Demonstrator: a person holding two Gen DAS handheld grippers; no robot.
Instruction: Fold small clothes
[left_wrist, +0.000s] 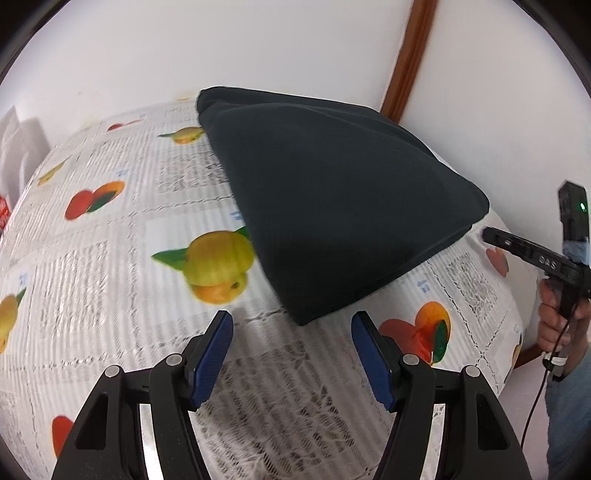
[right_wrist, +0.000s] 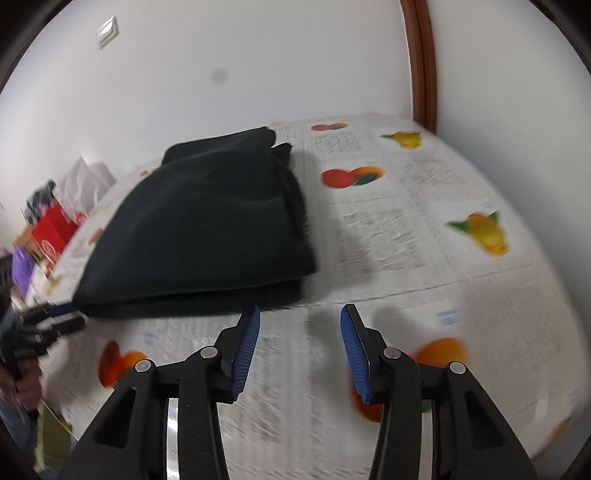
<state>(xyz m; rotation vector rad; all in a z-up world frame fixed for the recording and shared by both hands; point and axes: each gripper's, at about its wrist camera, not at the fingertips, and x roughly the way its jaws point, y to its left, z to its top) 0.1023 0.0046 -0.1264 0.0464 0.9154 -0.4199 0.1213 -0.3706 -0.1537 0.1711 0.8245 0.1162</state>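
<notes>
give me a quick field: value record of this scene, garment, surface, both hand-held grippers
garment: dark cloth, folded in layers, lying flat
surface: table with a fruit-print tablecloth
left hand-held gripper: open, nothing between its pads, just short of the cloth's near corner
right hand-held gripper: open, empty, close to the cloth's near edge, not touching it
background: white wall, wooden door frame, red box at the table's far left

We count one folded dark garment on the fruit-print tablecloth, two grippers (left, right), and one red box at the table's far-left edge.
</notes>
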